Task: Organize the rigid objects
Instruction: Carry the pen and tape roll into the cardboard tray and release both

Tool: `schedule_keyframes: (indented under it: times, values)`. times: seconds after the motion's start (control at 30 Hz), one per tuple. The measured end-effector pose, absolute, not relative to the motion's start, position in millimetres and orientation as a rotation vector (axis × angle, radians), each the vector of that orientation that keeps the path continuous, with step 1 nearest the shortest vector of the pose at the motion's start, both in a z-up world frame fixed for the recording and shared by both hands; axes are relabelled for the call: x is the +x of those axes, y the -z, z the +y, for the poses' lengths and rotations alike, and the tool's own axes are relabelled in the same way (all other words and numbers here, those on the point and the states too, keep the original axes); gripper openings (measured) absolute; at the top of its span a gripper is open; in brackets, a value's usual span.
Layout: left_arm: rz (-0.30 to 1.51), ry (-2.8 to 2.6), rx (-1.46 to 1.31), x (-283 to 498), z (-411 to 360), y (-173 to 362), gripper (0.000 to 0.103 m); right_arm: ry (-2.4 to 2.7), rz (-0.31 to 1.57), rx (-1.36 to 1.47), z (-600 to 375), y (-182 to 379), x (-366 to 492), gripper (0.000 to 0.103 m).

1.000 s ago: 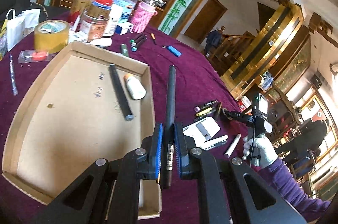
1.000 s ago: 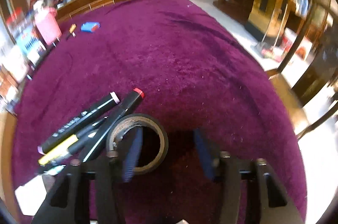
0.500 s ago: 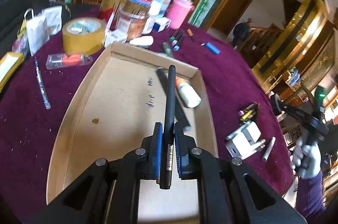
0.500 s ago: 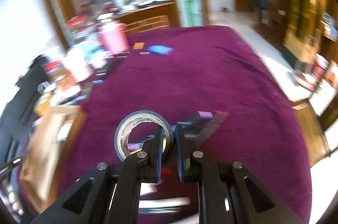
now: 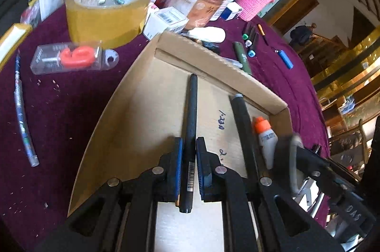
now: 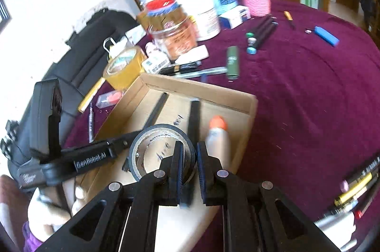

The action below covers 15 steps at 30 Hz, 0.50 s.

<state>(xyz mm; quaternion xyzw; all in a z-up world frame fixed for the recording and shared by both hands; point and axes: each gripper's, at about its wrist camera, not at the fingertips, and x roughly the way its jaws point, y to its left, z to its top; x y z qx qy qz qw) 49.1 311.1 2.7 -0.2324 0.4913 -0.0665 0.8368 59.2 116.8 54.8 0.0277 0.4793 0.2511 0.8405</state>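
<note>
Both tools are mid drop-off over the cardboard tray (image 5: 133, 95). Left tool (image 5: 189, 166) is clamped on a black pen (image 5: 191, 109), right tool (image 6: 189, 164) pinches a black tape roll (image 6: 152, 135). Next up I'd guess: lower, open, and leave them beside the glue bottle (image 5: 266, 140).

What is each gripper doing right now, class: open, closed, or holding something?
Left gripper: closed on the black pen, over the cardboard tray.
Right gripper: closed on the tape roll.
</note>
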Motion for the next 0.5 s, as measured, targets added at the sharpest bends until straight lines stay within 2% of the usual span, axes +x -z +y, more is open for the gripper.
schedule_keyframes:
  times: [0.1, 0.17, 0.27, 0.3, 0.4, 0.5]
  values:
    - [1.029, 0.165, -0.509, 47.8, 314.1, -3.2, 0.011, -0.526, 1.039, 0.013, 140.5, -43.7, 69.5, 0.013]
    - [1.021, 0.173, -0.521, 45.5, 316.8, -4.9, 0.016, -0.518, 1.058, -0.008, 150.3, -36.6, 76.7, 0.013]
    - [0.988, 0.166, -0.540, 33.4, 325.8, -13.4, 0.031, -0.509, 1.071, -0.026, 157.5, -29.5, 82.8, 0.013]
    - [0.963, 0.169, -0.555, 26.6, 330.9, -18.9, 0.039, -0.509, 1.073, -0.029, 159.4, -28.4, 84.5, 0.014]
    - [0.905, 0.176, -0.573, 9.6, 338.3, -35.0, 0.050, -0.505, 1.081, -0.031, 162.6, -24.8, 92.0, 0.016]
    - [0.855, 0.166, -0.568, -7.7, 341.4, -48.7, 0.067, -0.497, 1.069, 0.010, 157.4, -28.7, 94.9, 0.021]
